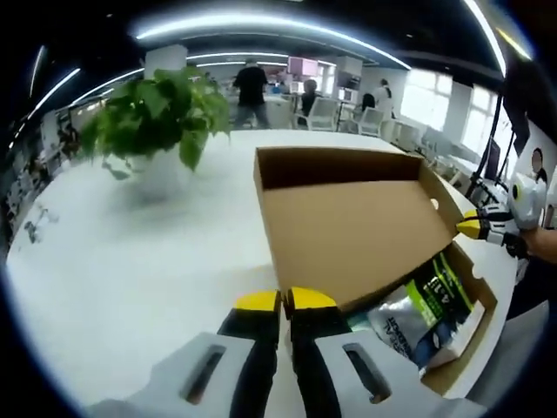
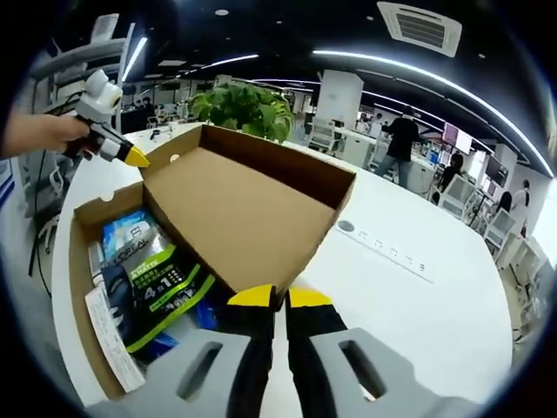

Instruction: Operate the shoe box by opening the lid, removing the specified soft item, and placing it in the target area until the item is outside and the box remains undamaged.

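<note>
A brown cardboard shoe box (image 1: 474,335) lies on the white table with its lid (image 1: 348,226) swung up and open. Inside lie soft packets: a black and green pouch (image 1: 439,292) and a silver one (image 1: 396,318). My left gripper (image 1: 284,301) is shut on the lid's near edge. My right gripper (image 1: 470,228) comes in from the right and pinches the lid's far corner. In the right gripper view, my right gripper (image 2: 278,298) is shut on the lid (image 2: 235,209). A hand holds the left gripper (image 2: 132,157) at the other corner. The green pouch (image 2: 161,287) and a blue packet (image 2: 130,231) show in the box (image 2: 83,287).
A potted plant (image 1: 157,117) stands on the round white table (image 1: 130,261) beyond the box, also seen as the plant (image 2: 244,109). A white power strip (image 2: 387,248) lies to the right of the lid. People and chairs fill the office behind.
</note>
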Tool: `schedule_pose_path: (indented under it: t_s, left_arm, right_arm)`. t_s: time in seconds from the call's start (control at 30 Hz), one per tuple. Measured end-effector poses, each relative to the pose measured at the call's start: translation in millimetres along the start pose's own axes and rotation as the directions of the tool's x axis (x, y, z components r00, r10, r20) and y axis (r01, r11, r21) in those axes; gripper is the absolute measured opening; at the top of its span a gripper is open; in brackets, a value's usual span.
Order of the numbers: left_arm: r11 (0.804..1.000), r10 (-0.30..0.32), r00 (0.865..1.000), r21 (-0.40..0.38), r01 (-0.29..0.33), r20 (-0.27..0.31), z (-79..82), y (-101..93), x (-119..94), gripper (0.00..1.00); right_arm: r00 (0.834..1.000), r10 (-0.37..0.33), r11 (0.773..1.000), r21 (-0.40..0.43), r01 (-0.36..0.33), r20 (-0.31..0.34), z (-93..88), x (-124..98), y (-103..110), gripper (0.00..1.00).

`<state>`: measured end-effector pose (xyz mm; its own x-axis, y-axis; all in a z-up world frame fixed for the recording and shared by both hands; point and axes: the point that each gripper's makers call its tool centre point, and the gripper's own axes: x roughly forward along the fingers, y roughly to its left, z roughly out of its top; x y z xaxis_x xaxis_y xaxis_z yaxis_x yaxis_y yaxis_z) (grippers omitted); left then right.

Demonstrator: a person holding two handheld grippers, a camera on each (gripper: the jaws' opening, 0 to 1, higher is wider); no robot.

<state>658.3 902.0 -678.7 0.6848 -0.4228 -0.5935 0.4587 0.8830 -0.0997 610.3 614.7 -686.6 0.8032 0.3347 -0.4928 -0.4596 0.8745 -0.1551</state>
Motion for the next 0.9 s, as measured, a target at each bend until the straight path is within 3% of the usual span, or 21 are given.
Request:
schedule_pose_path:
  t_s: [0.47, 0.9]
  left_arm:
    - [1.000, 0.012, 1.000, 0.005, -0.012, -0.006, -0.3, 4.5, 7.5, 0.00]
    - [1.000, 0.025, 0.999, 0.014, -0.025, -0.025, -1.6, 6.5, 14.9, 0.01]
  right_arm:
    - [1.000, 0.001, 1.000, 0.029, -0.001, -0.012, -1.5, 7.8, -4.5, 0.03]
    - [0.999, 0.017, 0.994, 0.107, -0.012, -0.039, -4.5, 15.4, -8.6, 0.04]
